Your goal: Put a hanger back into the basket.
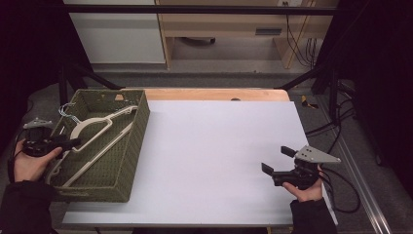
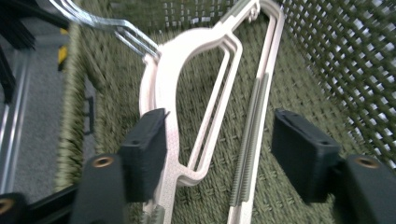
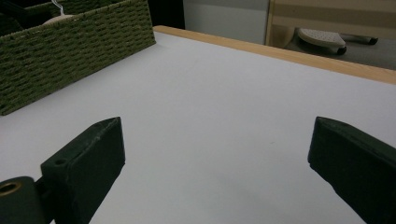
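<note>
The left tongs [image 2: 219, 154] stood released inside the wicker basket [image 1: 139, 146], jaws straddling the white hangers [image 2: 205, 93], whose long axis ran ahead. The right tongs [image 1: 277, 163] hovered released, well apart over the surface [image 1: 214, 146].

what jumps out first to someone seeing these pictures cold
The green woven basket at the table's left edge, with cream plastic hangers lying in it, draws the eye first. The left tongs stand open over the hangers. The right tongs hover open above the bare white tabletop.
</note>
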A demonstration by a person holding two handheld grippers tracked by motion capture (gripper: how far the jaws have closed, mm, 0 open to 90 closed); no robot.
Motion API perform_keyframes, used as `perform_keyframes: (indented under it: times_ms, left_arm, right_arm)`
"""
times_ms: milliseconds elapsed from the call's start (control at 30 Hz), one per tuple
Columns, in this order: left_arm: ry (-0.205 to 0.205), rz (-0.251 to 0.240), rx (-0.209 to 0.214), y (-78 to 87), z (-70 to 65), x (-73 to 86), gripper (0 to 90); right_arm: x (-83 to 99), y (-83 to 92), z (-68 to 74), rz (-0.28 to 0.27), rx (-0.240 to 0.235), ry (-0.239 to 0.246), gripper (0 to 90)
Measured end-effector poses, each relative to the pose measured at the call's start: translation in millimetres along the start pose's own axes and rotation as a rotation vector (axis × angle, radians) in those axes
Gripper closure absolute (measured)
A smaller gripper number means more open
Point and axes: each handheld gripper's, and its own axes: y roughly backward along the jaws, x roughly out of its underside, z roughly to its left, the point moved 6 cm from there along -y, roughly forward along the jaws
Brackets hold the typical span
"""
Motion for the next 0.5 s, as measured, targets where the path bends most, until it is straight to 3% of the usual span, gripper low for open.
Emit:
perform_keyframes:
  times_ms: [133, 200, 233, 300, 333, 400, 467, 500]
  left_arm:
    - [-0.027, -0.099, 0.019, 15.0, -19.6, -11.7, 29.0]
    - [-0.083, -0.155, 0.055, 24.9, -43.0, -20.0, 23.7]
    - [-0.083, -0.155, 0.055, 24.9, -43.0, -20.0, 21.8]
    - [-0.116, -0.213, 0.102, 32.9, -67.6, -27.9, 18.2]
    - [-0.116, -0.213, 0.102, 32.9, -67.6, -27.9, 15.9]
    - [-0.149, -0.285, 0.162, 41.1, -102.9, -36.6, 11.6]
    - [-0.154, -0.295, 0.171, 42.2, -107.4, -37.4, 9.9]
    - [-0.163, -0.316, 0.195, 44.5, -118.9, -39.0, 9.4]
  right_arm:
    - [-0.5, 1.3, -0.3, -0.003, 0.002, -0.004, 4.4]
    - [-1.1, 3.1, -1.2, -0.008, 0.007, -0.006, 4.2]
    - [-1.1, 3.1, -1.2, -0.008, 0.007, -0.006, 4.2]
    - [-1.7, 4.8, -2.2, -0.012, 0.008, -0.003, 3.7]
    - [-2.0, 5.2, -2.5, -0.015, 0.011, -0.006, 3.5]
    - [-2.3, 6.4, -3.7, -0.02, 0.013, -0.006, 3.3]
    - [-2.7, 7.3, -4.0, -0.026, 0.015, -0.013, 2.9]
    - [-2.8, 7.6, -4.2, -0.027, 0.016, -0.013, 2.7]
